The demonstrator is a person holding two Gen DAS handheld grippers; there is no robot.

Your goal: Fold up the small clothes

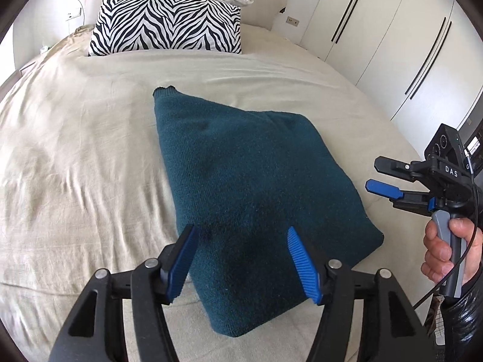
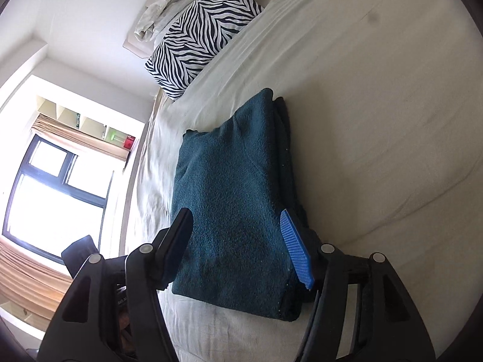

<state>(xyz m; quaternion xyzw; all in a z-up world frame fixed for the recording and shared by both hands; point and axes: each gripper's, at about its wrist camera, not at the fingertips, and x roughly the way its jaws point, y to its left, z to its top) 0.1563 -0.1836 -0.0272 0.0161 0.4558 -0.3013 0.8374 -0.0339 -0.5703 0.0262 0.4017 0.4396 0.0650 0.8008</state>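
Observation:
A dark teal knit garment [image 1: 241, 166] lies folded into a thick rectangle on the beige bed sheet [image 1: 75, 150]. My left gripper [image 1: 241, 230] stands open over its near end, blue pads apart and nothing pinched between them. At the right edge of the left wrist view a person's hand [image 1: 443, 250] holds my right gripper [image 1: 374, 174] beside the garment's right side, jaws apart. In the right wrist view the folded garment [image 2: 229, 187] shows stacked layers along its right edge, and the right gripper [image 2: 235, 214] is open just above its near end.
A zebra-print pillow [image 1: 169, 25] with crumpled pale bedding on top sits at the head of the bed. White wardrobe doors [image 1: 377, 30] line the right side. A window [image 2: 54, 187] with a blind is beyond the bed's far edge. The sheet [image 2: 377, 120] spreads wide around the garment.

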